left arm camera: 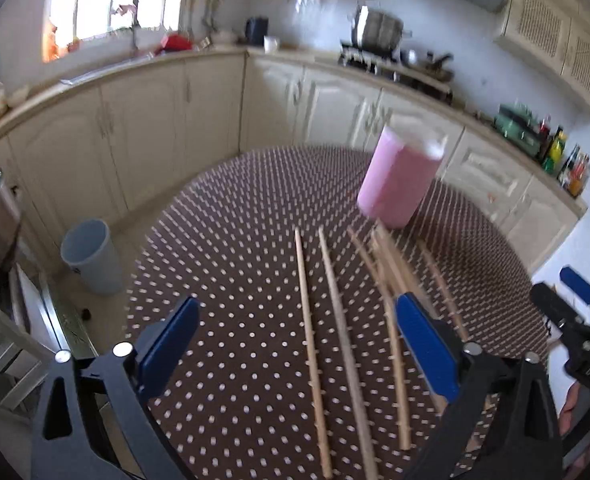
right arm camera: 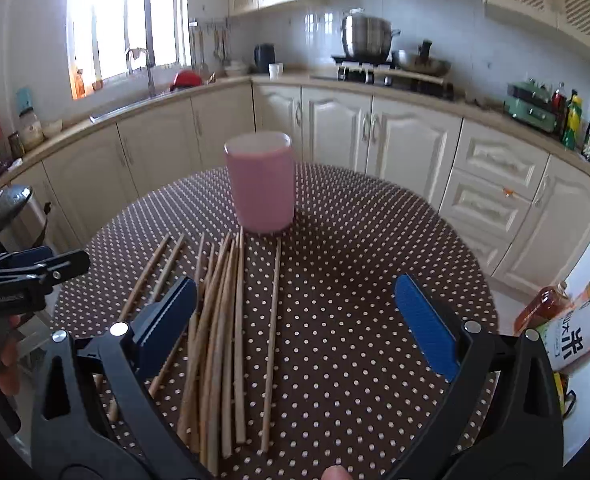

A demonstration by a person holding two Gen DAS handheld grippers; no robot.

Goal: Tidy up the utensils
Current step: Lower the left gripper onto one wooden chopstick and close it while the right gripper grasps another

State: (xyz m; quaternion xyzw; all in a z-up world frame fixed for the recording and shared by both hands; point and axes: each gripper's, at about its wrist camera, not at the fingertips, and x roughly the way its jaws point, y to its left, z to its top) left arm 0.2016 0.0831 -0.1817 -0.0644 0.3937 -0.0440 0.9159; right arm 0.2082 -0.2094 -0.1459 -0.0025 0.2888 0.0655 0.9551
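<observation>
wooden chopsticks (right arm camera: 231,340) lie on the dotted table (right arm camera: 355,280) before a pink cup (right arm camera: 261,186); left tongs (left arm camera: 299,344) and right tongs (right arm camera: 295,320) hover spread apart, empty.

black gripper (right arm camera: 295,320), blue pads (right arm camera: 425,322), apparently silver screws

The chopsticks (right arm camera: 239,344) look like bare pale wood, matt and unvarnished. Just beyond them the pink cup (right arm camera: 261,184) has a smooth, faintly satin surface, plastic or glazed, hard to say which. Under both, the tabletop (right arm camera: 355,280) wears a brown cloth with white dots, dull and soft-looking. Far behind the cup, a steel pot (right arm camera: 367,36) shines brightly. The left tongs (left arm camera: 299,344) and right tongs (right arm camera: 295,320) are matt black plastic with ribbed blue pads (right arm camera: 427,328).
</observation>
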